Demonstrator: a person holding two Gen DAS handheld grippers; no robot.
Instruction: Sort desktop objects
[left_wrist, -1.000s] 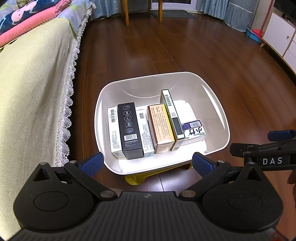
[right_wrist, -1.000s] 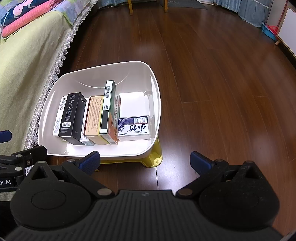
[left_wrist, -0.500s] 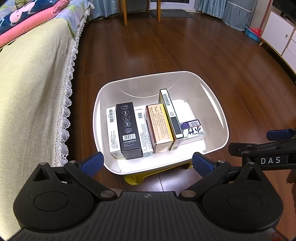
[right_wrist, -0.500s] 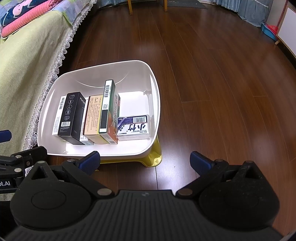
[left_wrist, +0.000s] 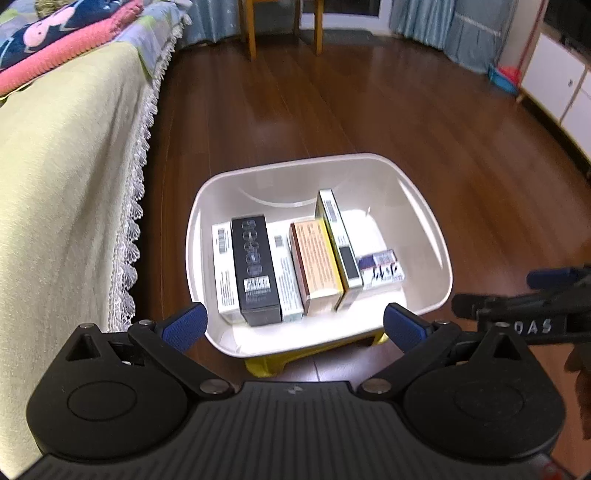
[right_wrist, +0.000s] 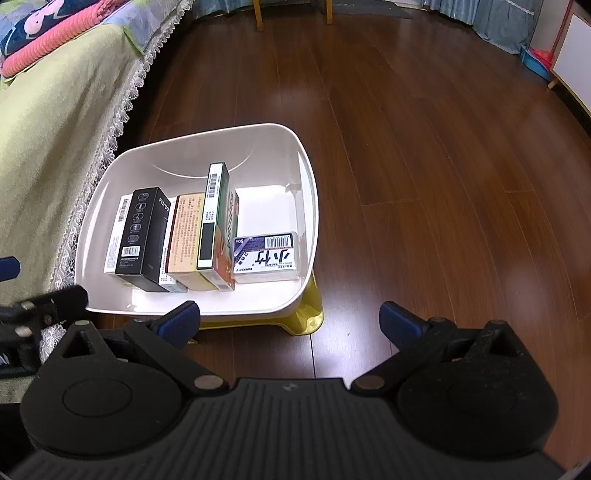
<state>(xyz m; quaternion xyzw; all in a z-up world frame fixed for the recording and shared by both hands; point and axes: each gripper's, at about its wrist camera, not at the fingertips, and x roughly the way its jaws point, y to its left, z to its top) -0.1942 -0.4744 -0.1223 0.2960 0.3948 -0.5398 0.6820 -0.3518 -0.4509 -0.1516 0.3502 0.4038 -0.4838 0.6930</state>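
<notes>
Sitting on a low yellow stool (right_wrist: 308, 319) on the wooden floor (right_wrist: 424, 147), a white tub (right_wrist: 312, 206) holds a row of boxes standing on edge. From the bed (left_wrist: 55, 206) side of the tub they run: a white box (left_wrist: 224, 273), a black box (left_wrist: 256, 267), another white box (left_wrist: 284, 273), an orange box (left_wrist: 317, 264) and a tall narrow green-and-white box (left_wrist: 338, 240). A small flat blue-and-white box (left_wrist: 382, 267) lies in the tub beyond the tall one, on the side away from the bed.

The left tongs (left_wrist: 293, 326) hover over the near rim of the tub, spread wide and empty, with the boxes seen between their blue tips. The right tongs (right_wrist: 290, 321) hang nearer the tub's corner away from the bed, likewise wide apart and holding nothing.

The left wrist view is slightly blurred, so the printing on the boxes is hard to read; the right wrist view is sharp and shows the orange-and-green face of the tall box and the barcode on the flat one. The left view alone shows white cabinets (left_wrist: 554, 85) far from the tub, and the right tongs from the side. Both views show chair legs (left_wrist: 251, 29) beyond the tub.
</notes>
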